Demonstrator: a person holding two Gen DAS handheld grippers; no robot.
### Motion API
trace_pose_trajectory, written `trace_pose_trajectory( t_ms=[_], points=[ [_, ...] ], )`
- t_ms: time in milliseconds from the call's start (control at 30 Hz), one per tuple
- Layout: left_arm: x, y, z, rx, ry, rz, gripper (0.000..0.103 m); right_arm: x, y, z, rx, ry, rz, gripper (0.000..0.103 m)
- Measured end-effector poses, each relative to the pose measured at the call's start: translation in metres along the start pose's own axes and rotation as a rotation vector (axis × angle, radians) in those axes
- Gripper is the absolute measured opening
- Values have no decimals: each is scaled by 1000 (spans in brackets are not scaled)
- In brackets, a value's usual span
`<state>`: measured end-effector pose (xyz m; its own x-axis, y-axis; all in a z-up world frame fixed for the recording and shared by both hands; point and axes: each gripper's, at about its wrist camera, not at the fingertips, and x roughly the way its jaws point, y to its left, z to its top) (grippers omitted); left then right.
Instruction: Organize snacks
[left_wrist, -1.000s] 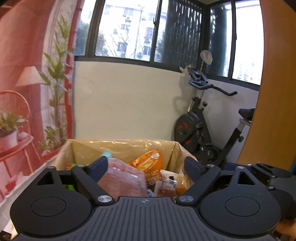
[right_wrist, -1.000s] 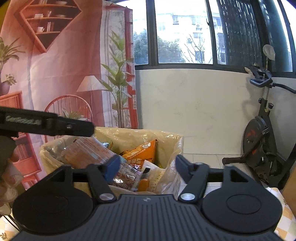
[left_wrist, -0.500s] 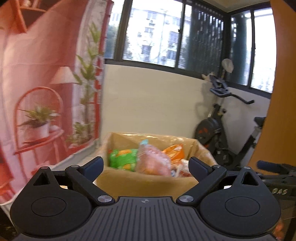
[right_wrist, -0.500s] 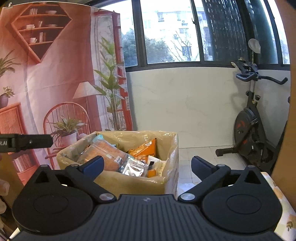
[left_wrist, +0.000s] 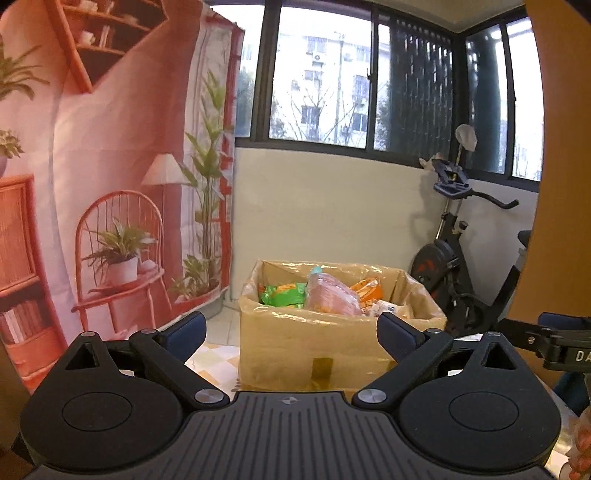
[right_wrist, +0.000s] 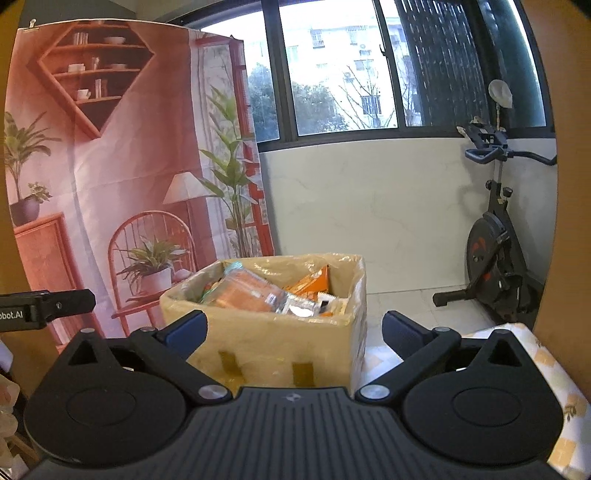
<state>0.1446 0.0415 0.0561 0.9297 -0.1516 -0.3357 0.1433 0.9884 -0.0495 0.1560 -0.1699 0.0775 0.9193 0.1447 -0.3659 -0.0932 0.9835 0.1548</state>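
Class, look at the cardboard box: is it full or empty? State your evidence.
Full. The cardboard box holds snack packets heaped to its rim: a pink packet, a green one and an orange one.

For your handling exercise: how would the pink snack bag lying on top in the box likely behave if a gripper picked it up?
The pink bag looks soft and puffy, so probably light and crushable. Its glossy film may slip. Lying loose on top, it should lift freely.

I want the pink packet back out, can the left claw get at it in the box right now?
Probably yes. The left claw is open and empty, and the pink packet lies on top of the snacks in the open cardboard box, nothing over it. The claw would need to move forward over the rim.
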Motion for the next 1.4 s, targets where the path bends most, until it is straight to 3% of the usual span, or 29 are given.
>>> trace_pose_trajectory(
  t_ms=[700,1400],
  points=[
    [-89,-31,-11,70,-68,18,100,-113,28,-14,-41,-58,9,103],
    [-110,-30,-17,43,-84,20,100,-151,25,-18,-33,-66,-28,103]
  ],
)
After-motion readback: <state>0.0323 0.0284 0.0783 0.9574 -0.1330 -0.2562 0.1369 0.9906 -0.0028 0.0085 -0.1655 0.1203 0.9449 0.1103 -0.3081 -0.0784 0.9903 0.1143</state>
